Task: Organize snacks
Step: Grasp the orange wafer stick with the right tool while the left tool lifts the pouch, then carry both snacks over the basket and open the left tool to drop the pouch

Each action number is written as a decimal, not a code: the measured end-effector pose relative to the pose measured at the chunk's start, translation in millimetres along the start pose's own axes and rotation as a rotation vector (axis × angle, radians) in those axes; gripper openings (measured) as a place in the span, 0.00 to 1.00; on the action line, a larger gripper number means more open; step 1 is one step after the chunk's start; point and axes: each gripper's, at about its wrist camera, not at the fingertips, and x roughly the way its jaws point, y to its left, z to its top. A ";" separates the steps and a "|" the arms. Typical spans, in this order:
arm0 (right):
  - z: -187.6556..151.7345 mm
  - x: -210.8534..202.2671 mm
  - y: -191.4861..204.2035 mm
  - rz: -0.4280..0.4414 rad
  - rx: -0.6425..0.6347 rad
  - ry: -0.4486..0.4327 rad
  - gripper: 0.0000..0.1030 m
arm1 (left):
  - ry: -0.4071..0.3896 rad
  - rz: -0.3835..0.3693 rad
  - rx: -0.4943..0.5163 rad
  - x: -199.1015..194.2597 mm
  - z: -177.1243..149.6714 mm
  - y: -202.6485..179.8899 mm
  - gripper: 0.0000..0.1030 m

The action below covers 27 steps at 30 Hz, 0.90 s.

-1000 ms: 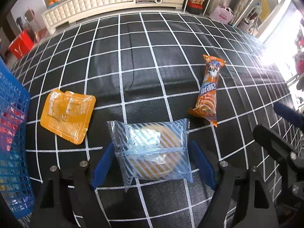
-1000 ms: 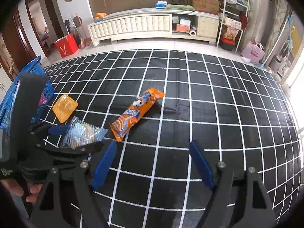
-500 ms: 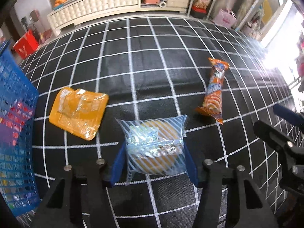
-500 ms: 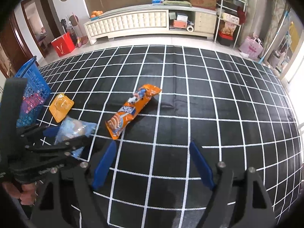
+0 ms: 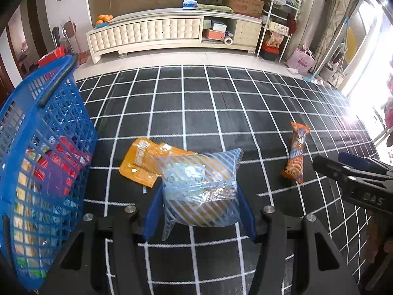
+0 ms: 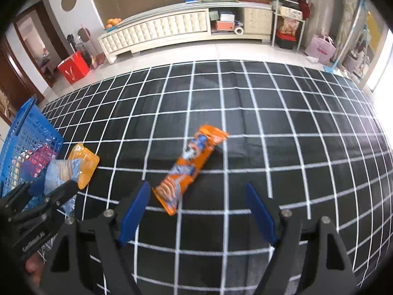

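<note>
Clamped the left gripper [image 5: 199, 211] on the striped snack bag [image 5: 200, 186], lifted it toward the basket [image 5: 44, 132] at nine o'clock; right gripper [image 6: 196, 211] apart, empty.

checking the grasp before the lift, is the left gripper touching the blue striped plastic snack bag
Touching. In the left wrist view both blue pads of the left gripper press the sides of the blue striped plastic snack bag, which is squeezed narrow between them.
</note>
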 end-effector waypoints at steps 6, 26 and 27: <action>7.7 25.3 14.0 -0.033 -0.010 0.051 0.80 | -0.032 0.010 0.010 0.9 3.0 11.2 0.52; -16.2 -2.5 49.1 -0.027 -0.120 0.002 0.23 | -0.058 -0.051 0.037 -24.4 -18.9 22.5 0.52; -17.8 -11.1 52.8 -0.021 -0.127 -0.009 0.23 | -0.064 -0.055 0.036 -30.0 -19.6 22.9 0.52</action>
